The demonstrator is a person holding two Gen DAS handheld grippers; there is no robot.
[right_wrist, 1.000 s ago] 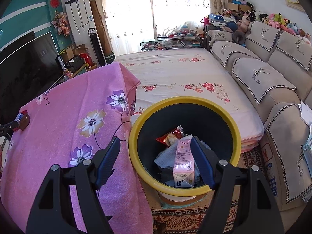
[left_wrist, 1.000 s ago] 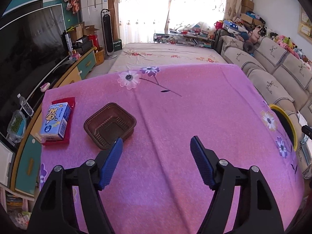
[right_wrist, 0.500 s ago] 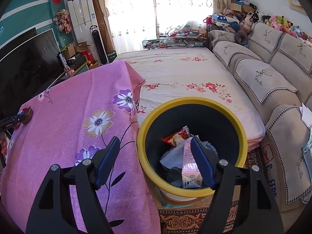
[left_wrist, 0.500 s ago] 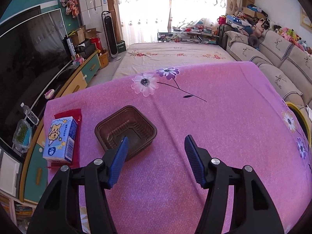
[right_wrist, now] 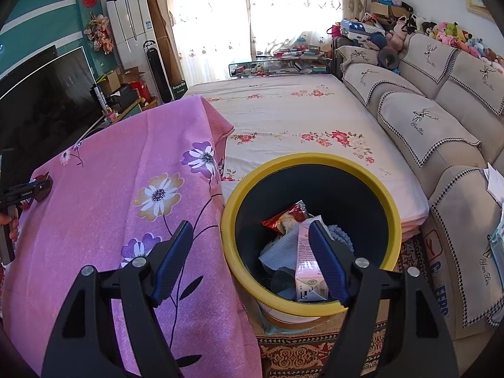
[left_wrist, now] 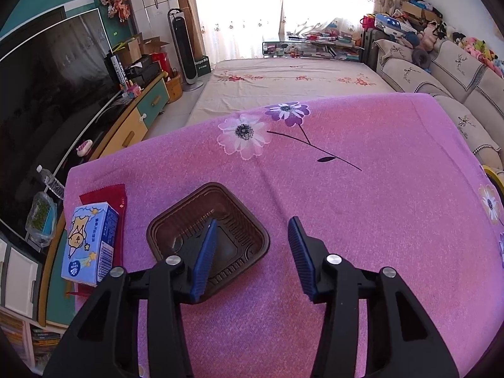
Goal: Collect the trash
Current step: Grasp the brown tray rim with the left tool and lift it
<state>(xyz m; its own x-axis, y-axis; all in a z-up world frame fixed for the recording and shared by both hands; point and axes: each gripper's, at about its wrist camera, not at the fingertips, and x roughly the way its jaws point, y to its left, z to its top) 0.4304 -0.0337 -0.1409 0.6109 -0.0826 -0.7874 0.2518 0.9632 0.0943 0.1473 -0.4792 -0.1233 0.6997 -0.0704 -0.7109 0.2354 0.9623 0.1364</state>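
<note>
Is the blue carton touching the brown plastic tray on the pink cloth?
Apart. The left wrist view shows a strip of pink cloth between the blue carton and the brown tray.

Bare pink cloth [left_wrist: 362, 220] right of brown tray [left_wrist: 233, 217], blue carton [left_wrist: 91, 245] crowding tray's left

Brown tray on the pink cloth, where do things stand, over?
Left claw open, jaws just closing, one finger over the brown tray, not gripped. Right claw open, empty, above the yellow bin. Nothing in the way.
</note>
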